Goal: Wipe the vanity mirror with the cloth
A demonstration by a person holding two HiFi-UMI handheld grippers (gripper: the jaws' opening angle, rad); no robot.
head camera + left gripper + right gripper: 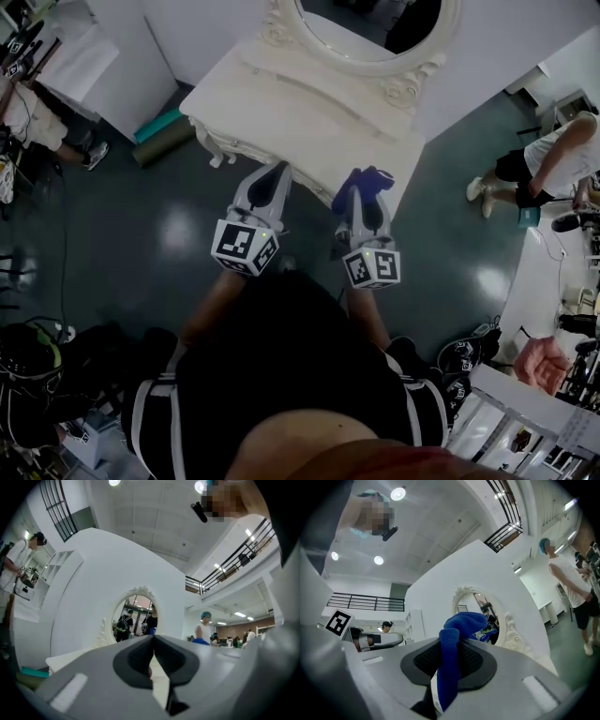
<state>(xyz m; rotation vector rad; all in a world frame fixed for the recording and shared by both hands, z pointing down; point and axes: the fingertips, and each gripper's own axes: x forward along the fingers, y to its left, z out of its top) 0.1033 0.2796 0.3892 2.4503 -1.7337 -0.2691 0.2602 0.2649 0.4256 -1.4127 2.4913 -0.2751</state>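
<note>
Right claw (449, 660) pinches the blue cloth (458, 623), facing the vanity mirror (481, 603).

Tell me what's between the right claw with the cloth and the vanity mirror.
Only bare vanity top lies between the right claw, shut on the blue cloth, and the mirror; the head view shows it.

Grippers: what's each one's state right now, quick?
Left gripper: closed, nothing between its fingers.
Right gripper: closed on the blue cloth.
</note>
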